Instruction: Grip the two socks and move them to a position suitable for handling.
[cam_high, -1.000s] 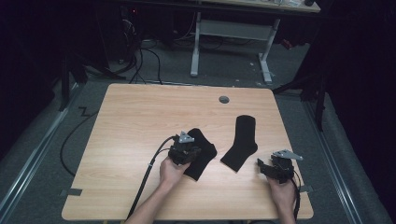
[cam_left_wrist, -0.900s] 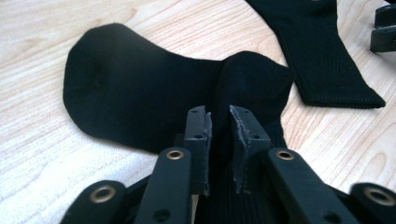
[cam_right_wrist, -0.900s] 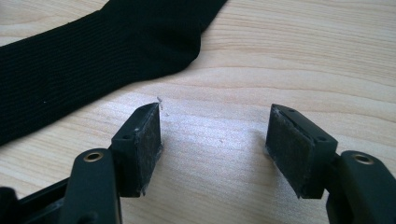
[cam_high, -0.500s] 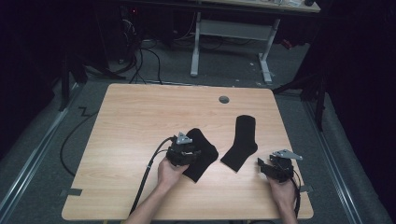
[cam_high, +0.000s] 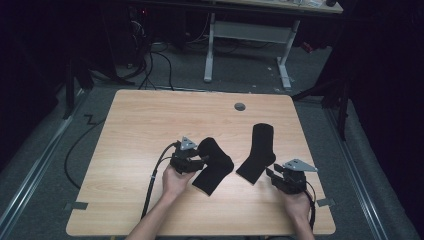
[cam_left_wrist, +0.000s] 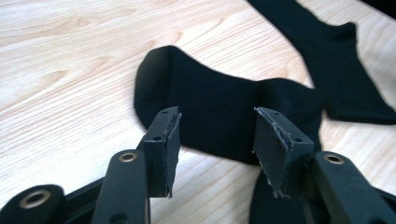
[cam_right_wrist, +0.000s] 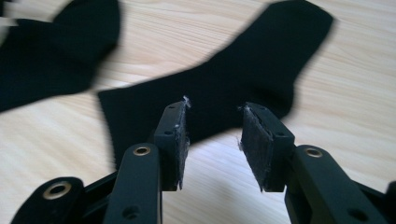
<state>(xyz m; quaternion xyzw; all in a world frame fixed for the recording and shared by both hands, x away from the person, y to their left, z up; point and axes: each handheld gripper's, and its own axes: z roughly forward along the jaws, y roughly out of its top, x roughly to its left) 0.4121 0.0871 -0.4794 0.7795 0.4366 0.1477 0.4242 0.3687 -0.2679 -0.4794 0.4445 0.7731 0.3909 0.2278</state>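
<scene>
Two black socks lie flat on the wooden table (cam_high: 150, 120). The left sock (cam_high: 214, 165) (cam_left_wrist: 219, 116) lies bent just in front of my left gripper (cam_high: 197, 161) (cam_left_wrist: 215, 140), whose jaws stand open at its edge with nothing between them. The right sock (cam_high: 257, 152) (cam_right_wrist: 224, 84) stretches away from my right gripper (cam_high: 274, 175) (cam_right_wrist: 212, 140), which is also open, its pads (cam_right_wrist: 256, 144) just short of the sock's near edge. The right sock (cam_left_wrist: 336, 56) also lies beyond the left one in the left gripper view.
A small round grey cap (cam_high: 240, 106) sits in the table near its far edge. Black cables (cam_high: 155, 175) trail from the left gripper toward the front edge. Desk legs (cam_high: 282, 55) and cables stand on the floor beyond.
The right gripper has edged slightly left toward the right sock. The left gripper and both socks have barely moved.
</scene>
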